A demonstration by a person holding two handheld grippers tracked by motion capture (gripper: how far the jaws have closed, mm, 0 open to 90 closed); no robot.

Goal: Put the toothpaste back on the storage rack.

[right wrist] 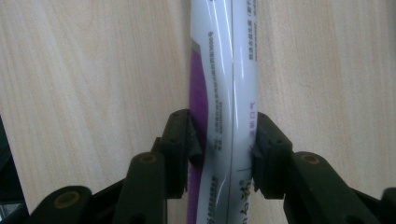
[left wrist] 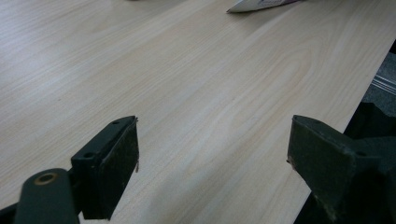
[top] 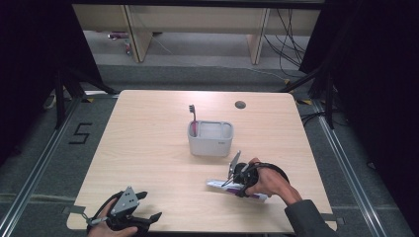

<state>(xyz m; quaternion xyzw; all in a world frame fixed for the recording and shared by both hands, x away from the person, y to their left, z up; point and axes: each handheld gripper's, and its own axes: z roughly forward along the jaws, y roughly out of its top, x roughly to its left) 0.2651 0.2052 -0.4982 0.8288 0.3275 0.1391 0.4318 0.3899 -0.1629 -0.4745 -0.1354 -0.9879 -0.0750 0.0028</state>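
A white and purple plastic toothpaste tube [right wrist: 224,93] is pinched by the right gripper [right wrist: 223,144], near the grey rectangular plastic holder [top: 210,140]; the left gripper [left wrist: 212,163] is spread, well apart.

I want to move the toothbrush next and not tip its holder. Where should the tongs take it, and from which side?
Grip the toothbrush on the bare neck just under its dark head, coming from straight above. It stands near upright in the left compartment of the grey holder, so only its upper part is exposed, and a vertical lift should clear the wall.
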